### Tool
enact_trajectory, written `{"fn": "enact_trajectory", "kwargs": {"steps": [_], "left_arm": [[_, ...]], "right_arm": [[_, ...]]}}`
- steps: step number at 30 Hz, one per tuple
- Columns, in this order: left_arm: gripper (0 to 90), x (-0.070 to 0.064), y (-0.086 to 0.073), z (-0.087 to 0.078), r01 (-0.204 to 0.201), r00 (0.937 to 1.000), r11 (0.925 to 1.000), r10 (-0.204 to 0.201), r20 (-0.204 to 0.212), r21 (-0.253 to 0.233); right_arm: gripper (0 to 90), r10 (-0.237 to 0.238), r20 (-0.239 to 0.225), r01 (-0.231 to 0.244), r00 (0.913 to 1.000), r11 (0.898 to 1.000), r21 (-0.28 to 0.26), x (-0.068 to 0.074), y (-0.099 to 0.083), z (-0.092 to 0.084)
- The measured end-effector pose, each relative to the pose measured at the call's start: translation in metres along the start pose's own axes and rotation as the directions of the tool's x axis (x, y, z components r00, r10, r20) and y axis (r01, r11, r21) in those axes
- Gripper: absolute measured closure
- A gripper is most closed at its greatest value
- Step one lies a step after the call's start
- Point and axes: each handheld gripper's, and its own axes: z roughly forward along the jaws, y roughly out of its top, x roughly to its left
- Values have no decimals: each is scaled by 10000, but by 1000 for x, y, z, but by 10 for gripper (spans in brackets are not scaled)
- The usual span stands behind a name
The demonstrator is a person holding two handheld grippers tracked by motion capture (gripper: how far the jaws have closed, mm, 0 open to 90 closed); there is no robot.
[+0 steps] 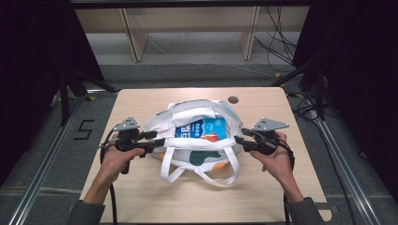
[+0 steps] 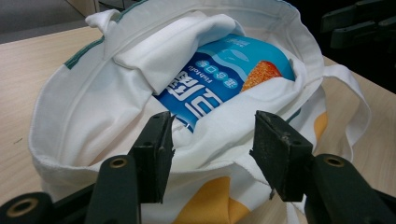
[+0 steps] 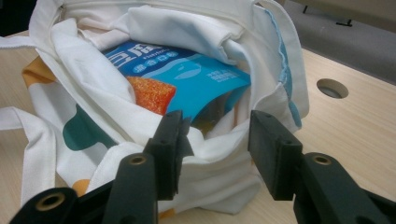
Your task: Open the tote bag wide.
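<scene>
Soft white cloth tote bag (image 1: pixel 192 136) at centre frame on the table (image 1: pixel 141 101), blue snack packet (image 1: pixel 199 128) lying inside its mouth.

Fabric limp and creased, printed with green and orange patches; looped handles (image 1: pixel 199 173) sprawl toward the lower frame. Packet glossy, with an orange crumbed picture. Left gripper (image 1: pixel 157 138) at the bag's left rim and right gripper (image 1: pixel 237 140) at its right rim, both with jaws apart, the rim cloth slack between unpressed pads. Round hole (image 1: pixel 233 99) in the pale wood-grain tabletop, upper right of the bag.

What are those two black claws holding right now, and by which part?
Nothing. The left gripper and right gripper both stand open at opposite ends of the white bag's rim, pads not pressing the cloth.
</scene>
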Motion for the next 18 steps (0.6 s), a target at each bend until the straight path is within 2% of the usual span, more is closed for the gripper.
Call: {"fn": "enact_trajectory", "kwargs": {"steps": [3, 5, 6, 7, 8, 10, 14, 15, 16, 18], "left_arm": [[451, -2, -1, -1, 29, 10000, 10000, -30, -79, -58], [433, -3, -1, -1, -12, 9999, 10000, 12, -105, -49], [431, -2, -1, -2, -149, 9999, 9999, 149, -50, -5], [425, -2, -2, -3, -83, 9999, 10000, 83, -96, 24], [420, -3, -3, -3, -41, 9999, 10000, 41, -126, -32], [402, -3, -4, -6, -195, 9998, 9998, 195, -104, 10], [385, -5, -5, -9, -117, 9998, 9999, 116, -152, -22], [381, -6, -5, -11, -313, 9994, 9995, 313, -170, -5], [372, -8, -7, -14, -178, 9996, 9998, 178, -204, -33], [357, -7, -7, -15, -297, 9994, 9995, 296, -170, -67]], "right_arm": [[534, 89, 23, -89, 10000, 10000, 12, 1, -1, 0], [515, -125, -37, 125, 9999, 9999, 27, 0, -1, -1], [507, -166, -19, 166, 9999, 9999, -31, 0, -1, -1], [493, -205, 93, 207, 9997, 9996, -210, 0, -2, 0], [482, 142, 47, -142, 9999, 9999, -3, 3, -2, -2], [458, 46, 76, -45, 10000, 10000, -85, 4, -2, -3], [444, 44, 76, -44, 10000, 10000, -45, 3, -3, -5], [440, 107, 100, -106, 9999, 9999, -122, 4, -3, -6], [433, 97, 93, -96, 9999, 9999, -37, 5, -4, -8], [429, 39, 170, -36, 9998, 9999, -150, 4, -4, -8]]}}
